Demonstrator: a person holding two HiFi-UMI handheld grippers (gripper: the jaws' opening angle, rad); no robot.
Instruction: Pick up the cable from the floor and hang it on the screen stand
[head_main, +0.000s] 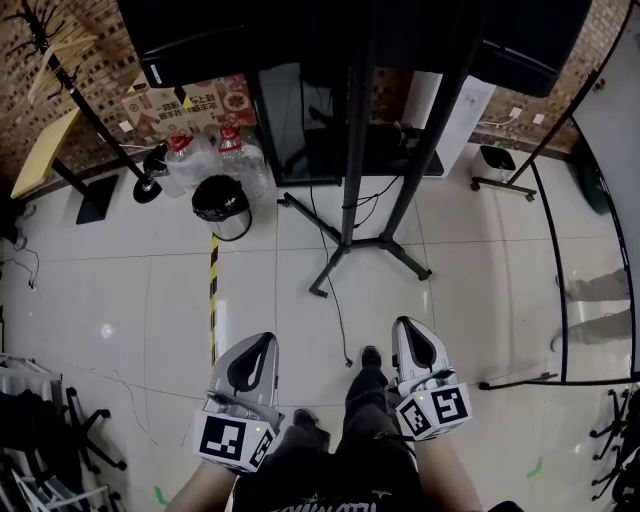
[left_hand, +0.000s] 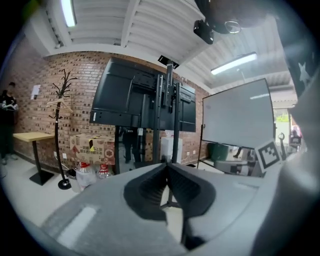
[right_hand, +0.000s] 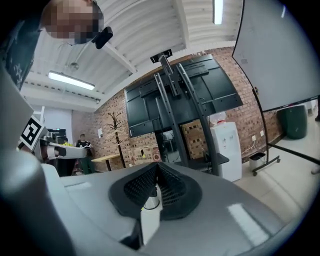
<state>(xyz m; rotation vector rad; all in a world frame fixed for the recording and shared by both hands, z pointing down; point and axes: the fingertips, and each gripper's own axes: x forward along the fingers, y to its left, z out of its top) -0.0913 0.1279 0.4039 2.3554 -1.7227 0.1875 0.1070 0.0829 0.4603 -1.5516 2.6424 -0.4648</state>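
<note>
**Black cable on the tiles, both grippers closed on nothing**

Black and thin, the cable (head_main: 336, 305) lies on the white tile floor (head_main: 120, 290). It runs from the foot of the screen stand (head_main: 356, 150) toward our shoes, and we see it only in the head view. At the floor's far edge, by the brick wall, a black bin (head_main: 220, 198) holds a dark liner; we cannot tell what is inside. Clear water bottles (head_main: 190, 158) and a printed cardboard box (head_main: 185, 102) sit beside it, and a small white bin (head_main: 497, 158) stands farther right. The left gripper (head_main: 265, 338) and right gripper (head_main: 405, 322) hover over the floor, fingers pressed together, empty. The left gripper view alone shows a whiteboard (left_hand: 239, 115). The right gripper view alone shows a person (right_hand: 82, 145) beside a wooden table (right_hand: 107, 159).
</note>
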